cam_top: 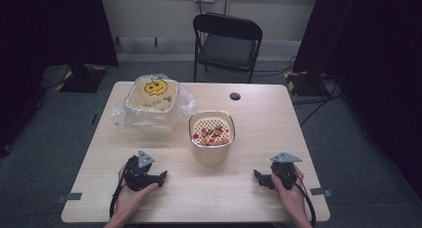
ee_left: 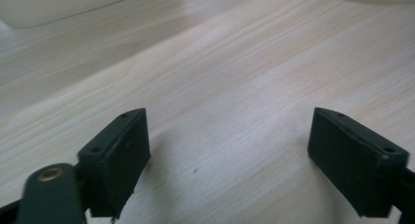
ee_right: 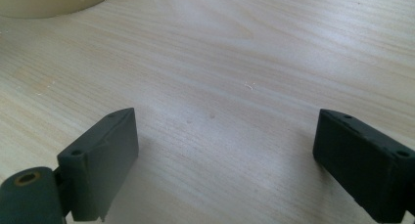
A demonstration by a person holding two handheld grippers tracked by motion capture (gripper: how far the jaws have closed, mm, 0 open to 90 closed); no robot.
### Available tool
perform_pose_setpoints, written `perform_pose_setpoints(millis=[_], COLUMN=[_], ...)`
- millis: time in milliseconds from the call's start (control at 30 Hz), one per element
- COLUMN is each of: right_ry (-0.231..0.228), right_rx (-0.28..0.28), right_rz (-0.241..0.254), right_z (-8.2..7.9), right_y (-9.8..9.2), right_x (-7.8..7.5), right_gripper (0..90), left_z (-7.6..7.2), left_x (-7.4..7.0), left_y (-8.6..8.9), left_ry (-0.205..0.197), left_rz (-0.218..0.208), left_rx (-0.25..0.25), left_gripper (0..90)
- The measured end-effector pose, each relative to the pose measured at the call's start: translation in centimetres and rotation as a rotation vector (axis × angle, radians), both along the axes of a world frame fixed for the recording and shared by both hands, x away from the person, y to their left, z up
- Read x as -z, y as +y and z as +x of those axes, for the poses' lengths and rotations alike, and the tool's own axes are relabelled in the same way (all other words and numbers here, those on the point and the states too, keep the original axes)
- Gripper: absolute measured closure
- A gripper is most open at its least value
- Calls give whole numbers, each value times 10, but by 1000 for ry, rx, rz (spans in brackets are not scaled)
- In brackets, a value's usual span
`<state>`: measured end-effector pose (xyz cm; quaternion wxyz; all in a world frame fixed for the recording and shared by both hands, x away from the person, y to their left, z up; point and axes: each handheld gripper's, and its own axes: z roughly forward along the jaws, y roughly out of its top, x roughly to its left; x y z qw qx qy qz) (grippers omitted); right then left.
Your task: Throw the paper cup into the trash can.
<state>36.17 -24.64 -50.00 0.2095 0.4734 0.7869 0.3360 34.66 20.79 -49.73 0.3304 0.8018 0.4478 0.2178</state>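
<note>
Cream pot (cam_top: 211, 136): table (cam_top: 259, 118) centre | left tongs (cam_top: 160, 177): 7 o'clock, released | right tongs (cam_top: 259, 177): 5 o'clock, released

We hold our black two-jaw left gripper (cam_top: 160, 176) and black two-jaw right gripper (cam_top: 259, 177) low, jaws wide apart, pointing inward.

Even overhead light, dim surroundings (soft focus, faint shadows)
</note>
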Motion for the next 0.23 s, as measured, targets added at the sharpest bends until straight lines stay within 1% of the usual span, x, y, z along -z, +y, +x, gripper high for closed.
perform_pose_setpoints(millis=[33,67,100,133,167,233], right_ry=[0,0,0,0,0,0], right_rx=[0,0,0,0,0,0], right_rz=[0,0,0,0,0,0], right_z=[0,0,0,0,0,0], right_y=[0,0,0,0,0,0], right_x=[0,0,0,0,0,0], right_gripper=[89,89,89,89,89,89], left_z=[0,0,1,2,3,3], left_x=[1,2,3,3,4,4], left_y=[0,-1,0,1,2,2], left_ry=[-6,-9,-13,-3,16,19], left_rz=[-3,-23,-26,-34,-55,-55], left_rx=[-7,-12,-6,-8,-12,-14], left_gripper=[159,155,154,147,144,136])
